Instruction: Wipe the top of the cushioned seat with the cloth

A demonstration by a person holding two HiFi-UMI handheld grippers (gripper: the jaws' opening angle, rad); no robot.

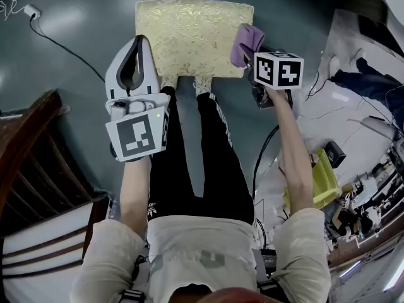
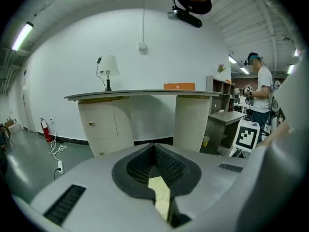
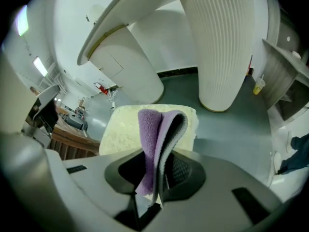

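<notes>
Square cushioned seat with pale gold patterned top (image 1: 189,35) sits on the grey floor (image 1: 76,74), just beyond the person's feet. Purple terry cloth (image 1: 246,43) is at the seat's right edge, near corner, overlapping it in the head view. Cannot tell whether it touches the top.

Right gripper (image 3: 157,170): fingers clamped on the folded purple cloth. The cloth stands up between them as a doubled fold, with the seat behind and below it. Its marker cube (image 1: 278,70) is just right of the cloth in the head view.

Left gripper (image 1: 140,41): fingers together at the tips, nothing between them. A strip of the gold seat shows through the gap behind the tips in the left gripper view. It is held at the seat's left near corner, tips over the seat's left edge.

Dark wooden railing (image 1: 38,163) near left. Yellow-green bin (image 1: 323,178) right. White curved counter (image 2: 145,94) far in the left gripper view.
</notes>
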